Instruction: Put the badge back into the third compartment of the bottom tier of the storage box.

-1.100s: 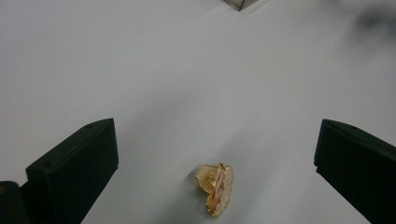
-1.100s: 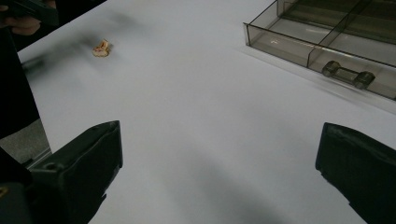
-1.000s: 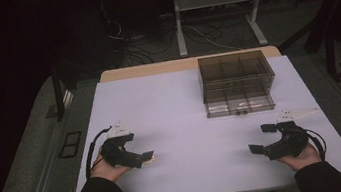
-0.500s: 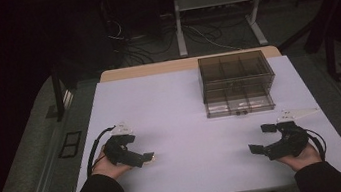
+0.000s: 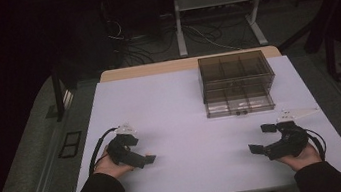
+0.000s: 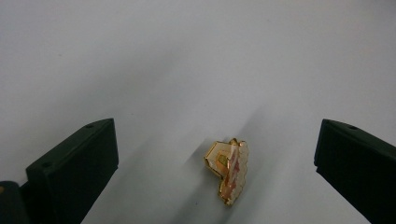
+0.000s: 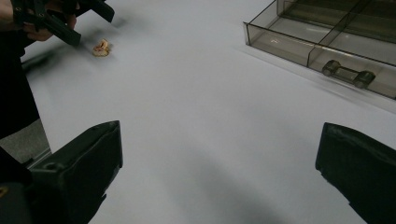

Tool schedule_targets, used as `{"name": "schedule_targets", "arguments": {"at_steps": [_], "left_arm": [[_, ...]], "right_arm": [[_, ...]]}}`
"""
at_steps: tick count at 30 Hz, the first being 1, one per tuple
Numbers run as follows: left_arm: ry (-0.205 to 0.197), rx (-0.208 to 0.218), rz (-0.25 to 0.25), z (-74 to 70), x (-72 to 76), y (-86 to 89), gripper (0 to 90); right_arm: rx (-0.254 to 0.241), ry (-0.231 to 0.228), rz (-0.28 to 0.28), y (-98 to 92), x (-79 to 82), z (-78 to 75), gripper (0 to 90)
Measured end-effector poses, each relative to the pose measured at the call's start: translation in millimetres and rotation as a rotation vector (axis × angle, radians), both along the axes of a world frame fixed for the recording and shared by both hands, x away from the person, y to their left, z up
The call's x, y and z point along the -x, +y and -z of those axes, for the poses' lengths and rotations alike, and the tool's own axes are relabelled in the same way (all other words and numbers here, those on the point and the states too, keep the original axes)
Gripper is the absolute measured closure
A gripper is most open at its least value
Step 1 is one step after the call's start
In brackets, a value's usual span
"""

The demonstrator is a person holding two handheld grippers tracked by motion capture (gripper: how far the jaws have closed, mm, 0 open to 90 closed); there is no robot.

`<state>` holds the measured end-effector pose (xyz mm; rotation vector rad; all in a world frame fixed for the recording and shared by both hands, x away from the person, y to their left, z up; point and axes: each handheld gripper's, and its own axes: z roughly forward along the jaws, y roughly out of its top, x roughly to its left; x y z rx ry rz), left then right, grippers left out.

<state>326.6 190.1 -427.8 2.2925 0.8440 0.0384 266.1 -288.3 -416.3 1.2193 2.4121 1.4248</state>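
A small gold and pink enamel pin (image 6: 229, 170) lies on the white table (image 5: 185, 104), between the wide-apart jaws of my left gripper (image 6: 217, 130). The left gripper (image 5: 143, 148) is open near the table's front left, held in a hand and close over the surface. From the right gripper view, the pin (image 7: 101, 48) sits just beside the left gripper (image 7: 60, 18). My right gripper (image 5: 260, 139) is open near the front right, holding nothing. Its jaws (image 7: 219, 130) frame bare table.
A smoky clear drawer box (image 5: 237, 84) stands at the back right, its lower drawer (image 7: 327, 51) pulled out toward me, with a handle (image 7: 348, 73). Dark floor with cables and a desk frame (image 5: 217, 13) lies beyond the table's far edge.
The left gripper has edged slightly toward the pin. The right gripper and the drawer box have not moved.
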Motion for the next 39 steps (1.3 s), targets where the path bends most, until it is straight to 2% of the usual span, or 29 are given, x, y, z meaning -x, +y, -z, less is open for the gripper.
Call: {"name": "schedule_targets", "arguments": {"at_steps": [6,9,13,17,18,25,33,37,39], "left_arm": [[0.017,-0.028,0.032,2.3,-0.6,-1.7,0.0],[0.037,-0.031,0.030,3.1,0.8,-3.2,0.0],[0.051,-0.031,0.046,3.0,1.0,-3.7,5.7],[0.088,-0.028,0.080,4.6,1.5,-4.2,14.2],[0.088,-0.037,0.096,4.9,1.6,-4.3,15.9],[0.079,-0.028,0.103,4.5,1.0,-3.4,29.9],[0.079,-0.017,0.086,5.1,-0.8,-1.0,39.9],[0.073,-0.013,0.080,5.5,-0.5,-1.5,48.1],[0.062,-0.025,0.084,5.4,-0.8,-0.8,53.1]], "right_arm": [[0.002,0.002,-0.001,-0.2,-0.1,-0.1,0.1],[0.002,0.003,-0.001,-0.2,-0.1,0.0,0.1],[0.003,0.004,-0.002,-0.1,-0.1,0.0,0.1],[0.002,0.003,-0.001,-0.3,-0.1,0.0,0.1],[0.000,0.004,-0.001,-0.3,-0.1,0.0,0.1],[0.000,0.004,-0.001,0.0,0.0,0.3,0.1],[0.000,0.004,-0.003,0.1,-0.1,0.4,0.1],[-0.001,0.005,-0.002,-0.1,-0.1,0.5,0.0],[-0.004,0.003,0.000,-0.4,-0.1,0.4,0.1]]}}
